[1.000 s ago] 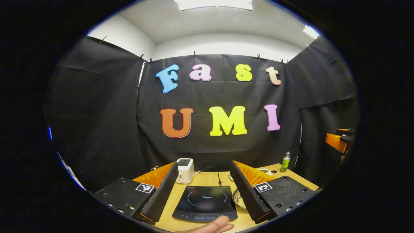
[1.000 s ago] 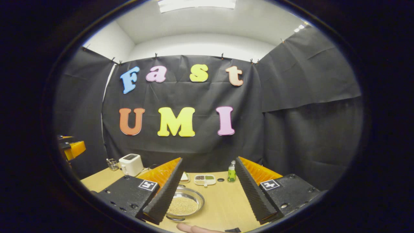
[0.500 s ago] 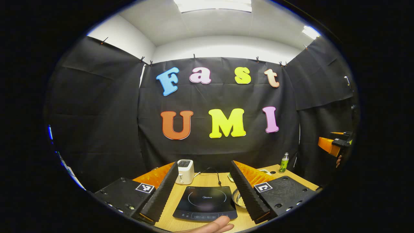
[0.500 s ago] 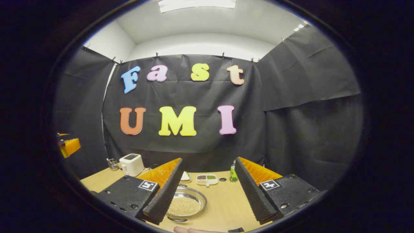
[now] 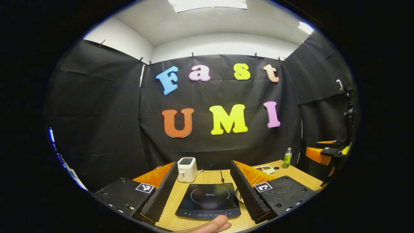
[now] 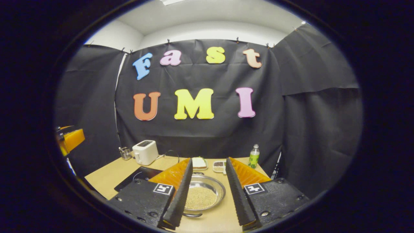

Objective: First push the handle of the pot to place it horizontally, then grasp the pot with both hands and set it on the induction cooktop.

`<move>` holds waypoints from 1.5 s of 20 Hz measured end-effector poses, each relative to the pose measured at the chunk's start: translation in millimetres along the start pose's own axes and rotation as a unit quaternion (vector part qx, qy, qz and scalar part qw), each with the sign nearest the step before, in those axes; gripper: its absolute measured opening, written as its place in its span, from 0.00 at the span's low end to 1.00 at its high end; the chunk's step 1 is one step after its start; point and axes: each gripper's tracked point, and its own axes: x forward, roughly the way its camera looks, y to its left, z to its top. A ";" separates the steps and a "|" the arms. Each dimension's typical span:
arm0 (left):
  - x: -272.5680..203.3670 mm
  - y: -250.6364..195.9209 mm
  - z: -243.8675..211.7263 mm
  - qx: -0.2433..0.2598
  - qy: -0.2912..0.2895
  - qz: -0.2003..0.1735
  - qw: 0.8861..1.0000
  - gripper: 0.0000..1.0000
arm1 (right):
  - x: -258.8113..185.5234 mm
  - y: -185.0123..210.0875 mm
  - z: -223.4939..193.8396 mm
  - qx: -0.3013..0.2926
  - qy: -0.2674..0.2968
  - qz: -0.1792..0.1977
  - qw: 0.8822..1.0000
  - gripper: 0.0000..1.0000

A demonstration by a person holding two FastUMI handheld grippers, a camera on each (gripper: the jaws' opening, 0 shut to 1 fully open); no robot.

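A shallow steel pot (image 6: 203, 195) with pale grains in it sits on the wooden table (image 6: 106, 176). One loop handle (image 6: 192, 214) points toward me and the other points away. My right gripper (image 6: 209, 159) hovers above its near side, open with a narrow gap and nothing between the fingers. The black induction cooktop (image 5: 208, 200) lies left of the pot, and its corner (image 6: 139, 174) is in the right gripper view. My left gripper (image 5: 204, 162) hangs wide open over the cooktop. A sliver of the pot (image 5: 238, 195) peeks from behind its right finger.
A white toaster (image 6: 145, 152) and a glass holder (image 6: 123, 153) stand at the back left. A green bottle (image 6: 254, 156), a sectioned dish (image 6: 219, 166) and a small plate (image 6: 200, 162) sit at the back. A person's finger (image 5: 210, 225) shows at the bottom edge.
My right gripper's fingers have drawn closer together, and it has tipped down and shifted so the pot lies between them. The left gripper has barely moved.
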 end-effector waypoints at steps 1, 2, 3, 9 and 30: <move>-0.7 1.0 1.1 -0.002 -0.003 0.002 1.000 0.96 | 3.8 4.6 -10.4 0.004 0.014 0.002 1.000 0.60; -1.0 3.8 1.1 -0.002 -0.005 0.006 1.000 0.96 | 8.2 9.5 -21.0 0.006 0.029 0.005 1.000 0.55; -1.2 4.9 2.5 -0.003 -0.008 0.009 1.000 0.96 | 11.8 15.7 -31.4 0.007 0.042 0.010 0.999 0.51; -6.0 8.2 2.3 -0.009 -0.015 0.007 1.000 0.96 | 24.3 58.9 -99.7 0.042 0.141 0.054 0.988 0.04; -21.6 29.3 -5.9 -0.019 -0.028 0.012 0.999 0.96 | 50.6 117.8 -266.8 0.023 0.307 0.081 0.948 0.01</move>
